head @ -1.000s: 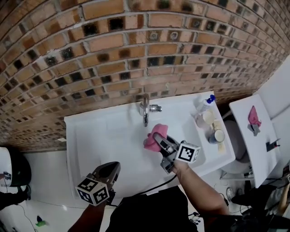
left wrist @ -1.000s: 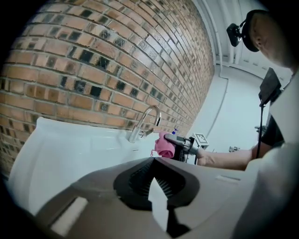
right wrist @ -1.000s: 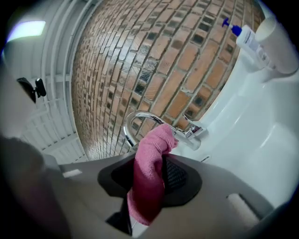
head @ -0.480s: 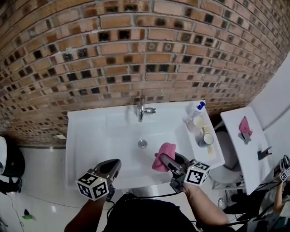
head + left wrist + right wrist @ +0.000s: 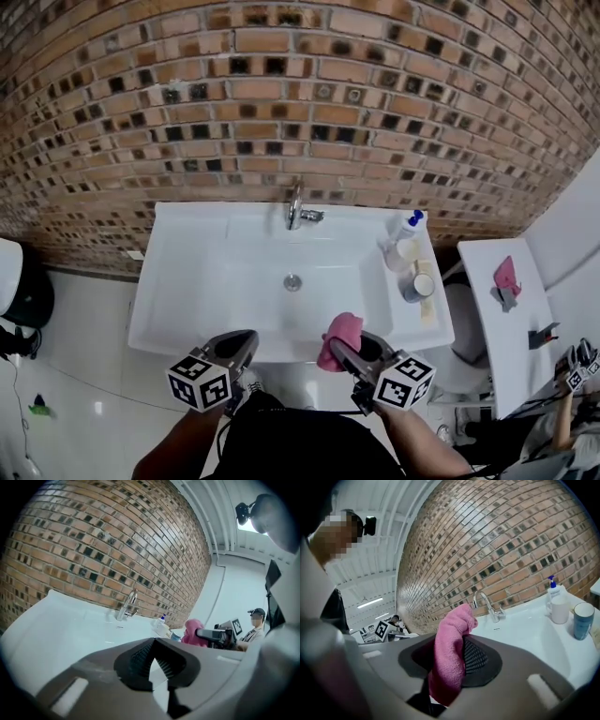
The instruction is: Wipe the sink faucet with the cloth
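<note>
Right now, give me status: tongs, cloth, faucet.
Left tongs shut, empty. Right tongs shut on pink cloth, held over sink's front rim, off the faucet. Nothing between cloth and faucet.

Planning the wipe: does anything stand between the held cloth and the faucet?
Nothing visible: only open sink basin lies between the pink cloth in the right gripper and the faucet. The pump bottle and cups stand to the right.

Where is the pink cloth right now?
Head view: the cloth sits clamped in the right gripper, lower right of centre, by the sink's front edge.
</note>
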`<state>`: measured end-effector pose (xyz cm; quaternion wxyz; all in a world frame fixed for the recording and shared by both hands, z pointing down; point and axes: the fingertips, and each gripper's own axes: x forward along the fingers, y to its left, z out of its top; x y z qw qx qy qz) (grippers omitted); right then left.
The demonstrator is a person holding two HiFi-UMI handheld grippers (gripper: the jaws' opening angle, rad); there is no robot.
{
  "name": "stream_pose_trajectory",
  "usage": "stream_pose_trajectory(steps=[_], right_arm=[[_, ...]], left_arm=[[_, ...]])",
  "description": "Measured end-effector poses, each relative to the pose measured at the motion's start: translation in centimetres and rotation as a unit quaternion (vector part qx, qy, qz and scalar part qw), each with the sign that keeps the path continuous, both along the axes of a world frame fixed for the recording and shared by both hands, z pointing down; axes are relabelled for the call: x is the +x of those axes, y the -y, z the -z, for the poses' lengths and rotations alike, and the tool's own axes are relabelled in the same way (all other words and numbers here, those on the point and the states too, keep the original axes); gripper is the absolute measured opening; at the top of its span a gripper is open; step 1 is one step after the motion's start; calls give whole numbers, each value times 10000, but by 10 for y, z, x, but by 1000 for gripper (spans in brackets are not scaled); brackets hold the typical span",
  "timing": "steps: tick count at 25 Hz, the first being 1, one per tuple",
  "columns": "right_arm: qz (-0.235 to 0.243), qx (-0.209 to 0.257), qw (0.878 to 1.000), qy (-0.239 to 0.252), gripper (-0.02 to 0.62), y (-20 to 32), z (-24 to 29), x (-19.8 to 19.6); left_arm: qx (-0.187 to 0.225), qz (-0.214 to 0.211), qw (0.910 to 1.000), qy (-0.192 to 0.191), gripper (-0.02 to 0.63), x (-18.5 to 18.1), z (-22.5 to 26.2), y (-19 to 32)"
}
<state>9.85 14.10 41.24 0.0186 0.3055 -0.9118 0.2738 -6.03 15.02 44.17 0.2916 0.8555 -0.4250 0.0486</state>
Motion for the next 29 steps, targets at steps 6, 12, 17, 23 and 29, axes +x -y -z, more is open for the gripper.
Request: stream_pose_trajectory(steps=[6,12,17,23,29], right_arm=[[31,199,9997,-136,132,-24,2,12],[13,290,9995,-147,130,-32,4,18],[-34,421,9990,-163,130,-32,9,16],[62,570,9980,-252,130,-33,16,10],[64,558,9980,-299,130,-35,11,13]], left_arm=[[62,86,9999,7,6,14,1,-16],[102,80,9999,103,6,19,4,-18],[145,70,9997,163,6,20,9,-15],[201,24,9995,225,6,21,16,-14],[171,8,9996,232,6,23,11,-16]])
